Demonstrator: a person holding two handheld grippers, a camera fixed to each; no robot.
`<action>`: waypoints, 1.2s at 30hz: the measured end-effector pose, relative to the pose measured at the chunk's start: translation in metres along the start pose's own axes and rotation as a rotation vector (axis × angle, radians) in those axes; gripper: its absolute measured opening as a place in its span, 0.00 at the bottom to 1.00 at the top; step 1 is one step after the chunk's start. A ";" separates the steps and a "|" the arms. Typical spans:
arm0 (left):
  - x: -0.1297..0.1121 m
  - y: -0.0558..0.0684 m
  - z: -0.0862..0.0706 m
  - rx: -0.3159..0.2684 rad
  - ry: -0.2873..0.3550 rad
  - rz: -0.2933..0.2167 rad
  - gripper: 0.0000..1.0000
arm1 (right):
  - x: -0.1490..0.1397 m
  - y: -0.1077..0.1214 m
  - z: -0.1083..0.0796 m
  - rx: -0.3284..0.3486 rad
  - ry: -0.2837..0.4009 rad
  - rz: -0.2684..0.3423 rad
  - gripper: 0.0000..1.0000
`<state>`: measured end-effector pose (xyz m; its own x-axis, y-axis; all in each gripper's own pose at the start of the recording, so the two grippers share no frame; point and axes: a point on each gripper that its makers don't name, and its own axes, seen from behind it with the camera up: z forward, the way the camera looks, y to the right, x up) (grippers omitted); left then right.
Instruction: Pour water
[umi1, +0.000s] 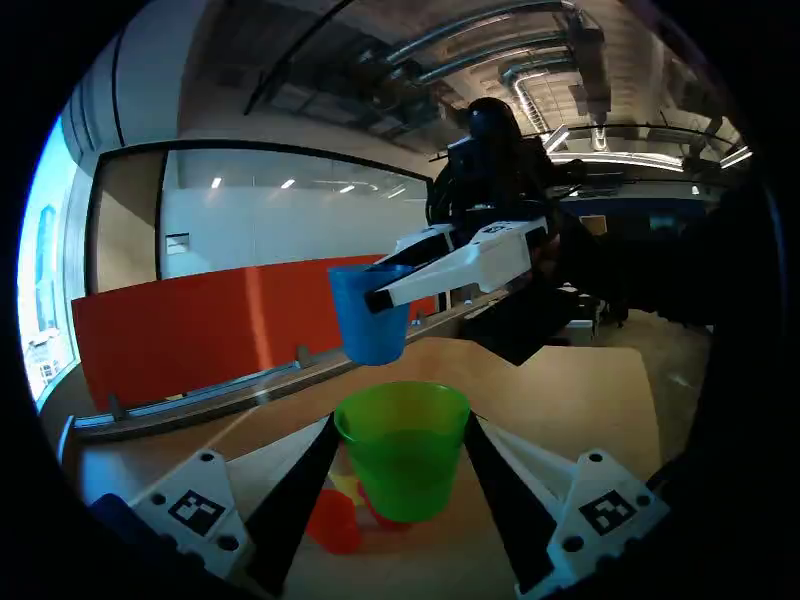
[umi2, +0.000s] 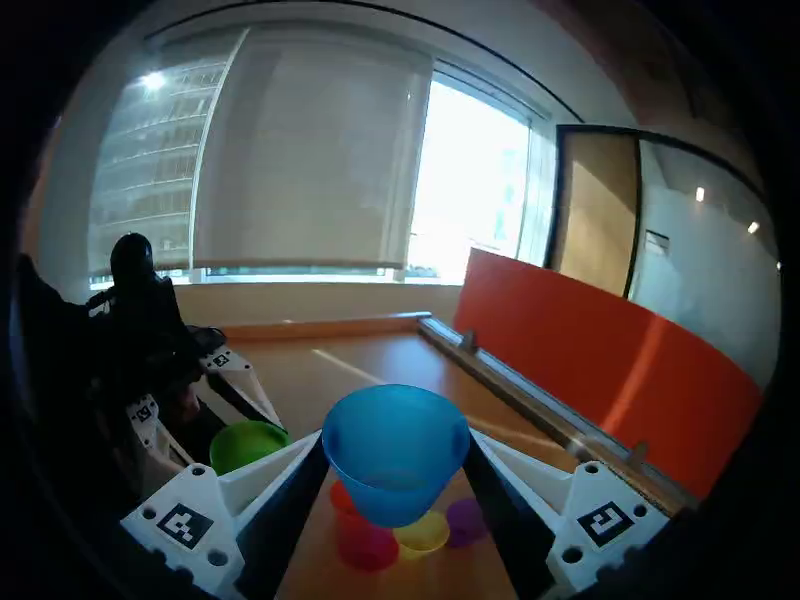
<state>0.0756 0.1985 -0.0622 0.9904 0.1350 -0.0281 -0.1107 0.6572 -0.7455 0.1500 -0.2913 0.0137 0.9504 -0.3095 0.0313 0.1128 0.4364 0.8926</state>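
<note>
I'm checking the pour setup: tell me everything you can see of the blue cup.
The blue cup is see-through plastic, tapered, with a round open rim and no handle. The right claw pinches its sides with both fingers, holding it roughly upright above the table. Nothing else touches it. A faint line low inside may be water. It hangs higher than the green cup, apart from it.
</note>
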 end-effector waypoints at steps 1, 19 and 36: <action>0.000 0.000 0.000 0.001 0.000 0.000 0.87 | 0.000 0.001 0.000 -0.002 -0.001 0.003 0.91; -0.002 -0.003 -0.001 0.002 -0.014 0.003 0.87 | -0.002 -0.002 -0.008 0.006 -0.008 0.062 0.91; -0.020 0.002 0.002 -0.024 -0.094 0.022 0.87 | -0.030 -0.004 -0.022 0.018 -0.064 0.091 0.91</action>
<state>0.0555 0.1989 -0.0617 0.9756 0.2189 0.0176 -0.1288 0.6353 -0.7614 0.1270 -0.2650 -0.0007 0.9358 -0.3232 0.1410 0.0208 0.4498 0.8929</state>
